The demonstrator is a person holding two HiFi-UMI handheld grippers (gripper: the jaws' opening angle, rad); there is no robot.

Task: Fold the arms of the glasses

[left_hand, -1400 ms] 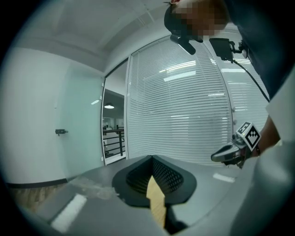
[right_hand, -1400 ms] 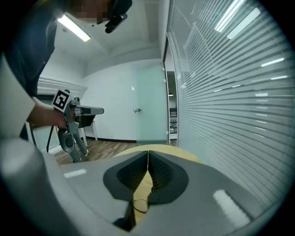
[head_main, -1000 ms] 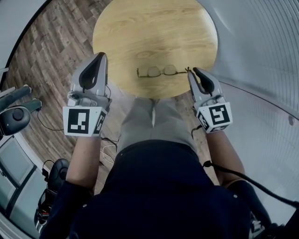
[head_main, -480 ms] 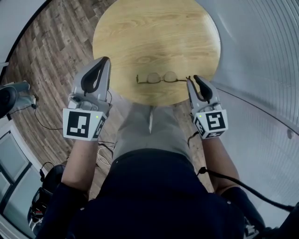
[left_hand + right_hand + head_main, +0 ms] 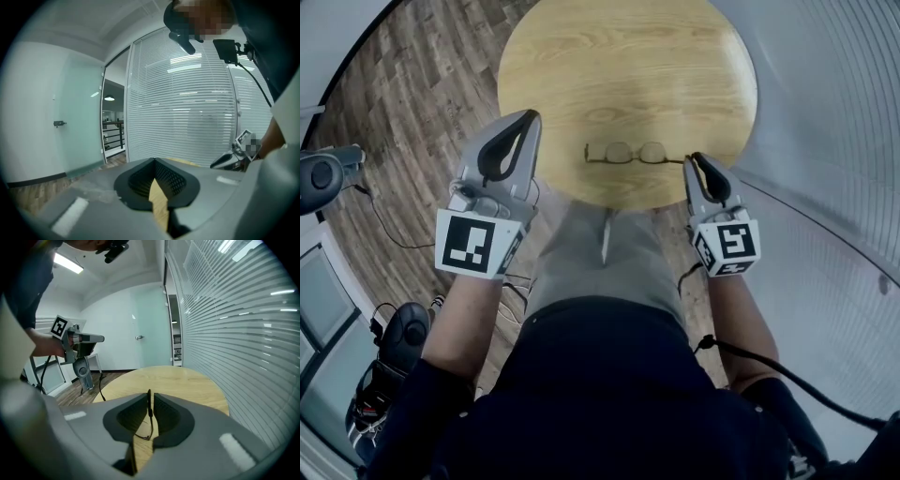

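glasses (image 5: 628, 153) sit lenses-up on the round wooden surface (image 5: 628, 56), near its front edge, in line with the person's body; frame runs left-right in the head view; right arm of the glasses (image 5: 149, 409) runs into the right hand-held gripper (image 5: 692, 161)

right hand-held gripper (image 5: 151, 397): jaws closed down to a thin slot with that arm in it, pads against it on both sides; rest of the frame shows just below the pads in the right gripper view; gripper tip is at the right end of the frame, at the surface's (image 5: 164, 378) front-right edge

left hand-held gripper (image 5: 529, 118): jaws together at the tips, holding nothing; held up at the left edge of the surface, left of the glasses and not touching them; left gripper view (image 5: 153, 160) looks level toward a wall of blinds (image 5: 187, 93), a sliver of wood visible through the gap below the tips

wood-plank floor (image 5: 422, 94) around the surface
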